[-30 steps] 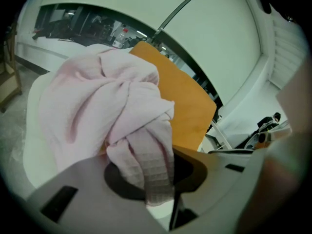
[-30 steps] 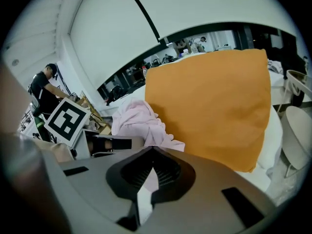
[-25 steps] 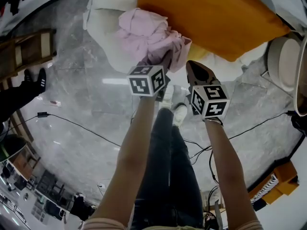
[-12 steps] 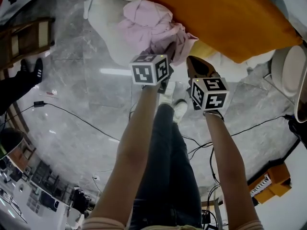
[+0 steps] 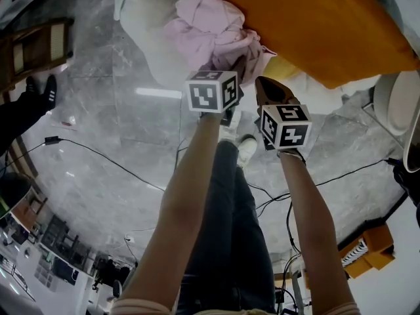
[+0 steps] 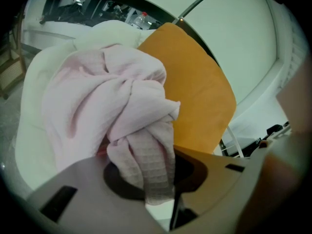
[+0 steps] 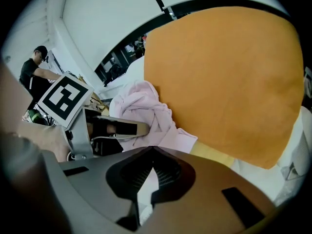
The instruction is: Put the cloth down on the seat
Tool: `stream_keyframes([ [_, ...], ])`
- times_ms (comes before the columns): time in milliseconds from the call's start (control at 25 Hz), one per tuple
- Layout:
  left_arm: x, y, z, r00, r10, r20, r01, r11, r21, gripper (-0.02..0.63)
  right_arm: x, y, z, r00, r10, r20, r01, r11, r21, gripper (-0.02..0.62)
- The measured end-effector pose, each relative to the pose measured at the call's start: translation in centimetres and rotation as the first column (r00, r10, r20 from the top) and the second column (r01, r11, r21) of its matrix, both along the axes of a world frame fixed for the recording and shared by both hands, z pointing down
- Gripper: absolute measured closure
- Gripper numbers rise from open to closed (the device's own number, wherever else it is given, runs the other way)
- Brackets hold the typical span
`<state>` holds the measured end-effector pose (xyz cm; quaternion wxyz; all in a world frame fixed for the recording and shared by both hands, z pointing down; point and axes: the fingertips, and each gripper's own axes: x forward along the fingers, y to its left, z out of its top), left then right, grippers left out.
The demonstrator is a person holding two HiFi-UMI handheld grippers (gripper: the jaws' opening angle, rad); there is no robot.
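Nearest, the person's legs (image 5: 226, 228) in dark jeans stand on the grey marbled floor (image 5: 111, 136). White shoes (image 5: 246, 151) show just below the tongs, and a thin black cable (image 5: 105, 166) trails across the floor to the left.

Both forearms reach forward, side by side. The right tongs (image 7: 151, 152) are closed with nothing in them: their own view shows the two jaws meeting at the tips with only a narrow slit behind. They hover just right of the left tongs, near the cloth's right edge but apart from it.

The left tongs (image 6: 148, 179) are partly closed, clamped on a twisted fold of the pink cloth (image 5: 207, 31), which fills the gap between the jaws and hangs a little below them.

Beyond the jaws the rest of the cloth is a loose crumpled bunch over the near part of the white seat (image 5: 147, 38). Its right side touches the large orange cushion (image 5: 308, 25), which leans across the seat farther back and to the right.
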<state>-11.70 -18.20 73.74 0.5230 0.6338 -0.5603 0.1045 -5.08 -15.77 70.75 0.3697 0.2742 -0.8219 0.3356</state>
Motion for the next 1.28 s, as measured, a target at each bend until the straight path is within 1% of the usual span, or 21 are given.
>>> stream_keyframes([
  [360,0.0,0.5,0.9,1.000,-0.020,0.007,0.020,0.999,-0.050,0.491,0.7,-0.5,0.1,1.000,0.021,-0.014,-0.021,1.000,0.000,0.588],
  [600,0.5,0.7,1.3,1.000,-0.013,0.025,0.015,0.996,-0.083,0.474,1.3,-0.7,0.1,0.999,0.045,-0.018,-0.046,0.999,-0.003,0.588],
  [800,0.3,1.1,1.3,0.998,-0.013,0.064,0.021,0.992,-0.128,0.426,1.2,-0.3,-0.1,0.999,0.031,-0.029,-0.031,0.999,-0.008,0.588],
  [920,0.3,1.5,1.2,0.996,-0.021,0.083,0.033,0.987,-0.157,0.374,1.2,-0.3,-0.7,0.999,0.024,-0.025,-0.024,1.000,-0.002,0.588],
  [1040,0.3,1.9,1.0,0.994,-0.027,0.110,0.047,0.983,-0.178,0.331,1.5,-0.7,-1.6,1.000,0.024,-0.017,-0.023,0.999,0.024,0.588],
  [1120,0.2,2.0,0.8,0.991,-0.036,0.127,0.058,0.982,-0.181,0.319,1.7,-1.1,-2.3,0.999,0.031,-0.008,-0.030,0.999,0.040,0.588],
  [1280,0.0,2.4,0.2,0.989,-0.056,0.135,0.079,0.983,-0.168,0.319,1.9,-1.3,-3.5,1.000,0.027,0.004,-0.027,0.997,0.068,0.588],
])
